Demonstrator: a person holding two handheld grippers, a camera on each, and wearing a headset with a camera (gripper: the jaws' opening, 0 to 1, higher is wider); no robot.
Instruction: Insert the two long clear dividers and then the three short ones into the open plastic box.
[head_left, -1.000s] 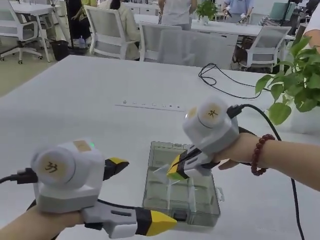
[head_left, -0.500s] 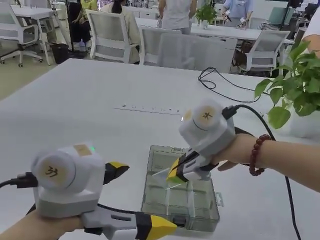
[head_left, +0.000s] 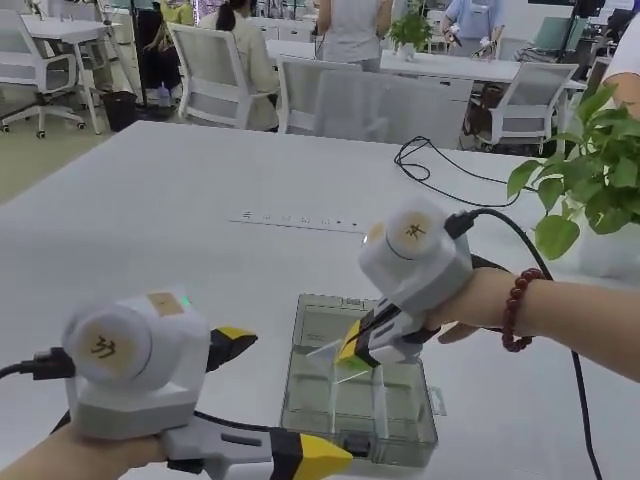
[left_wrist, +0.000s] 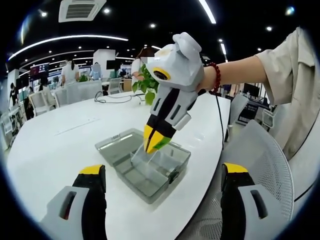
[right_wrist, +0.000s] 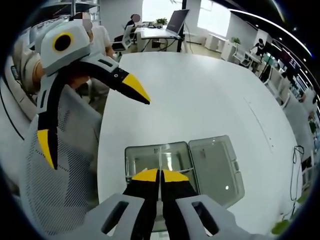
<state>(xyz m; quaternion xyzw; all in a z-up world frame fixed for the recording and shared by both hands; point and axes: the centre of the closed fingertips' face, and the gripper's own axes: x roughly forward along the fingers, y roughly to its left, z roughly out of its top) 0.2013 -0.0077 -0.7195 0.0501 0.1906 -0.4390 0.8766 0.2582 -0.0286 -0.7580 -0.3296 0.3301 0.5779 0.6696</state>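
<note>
- Jaws of the right gripper (right_wrist: 160, 174) pinch a clear divider (head_left: 325, 350) over the open plastic box (head_left: 392, 430) on the tabletop (head_left: 200, 200).
- Spread wide and empty are the jaws of the left gripper (left_wrist: 163, 169).
- Right gripper view shows the divider edge-on, a thin line.

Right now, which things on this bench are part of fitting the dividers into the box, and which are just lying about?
Part of the job: open plastic box; clear divider, held over it by the shut right gripper; left gripper, open, near the box.
Just lying about: potted plant; black cable; office chairs behind the table.
</note>
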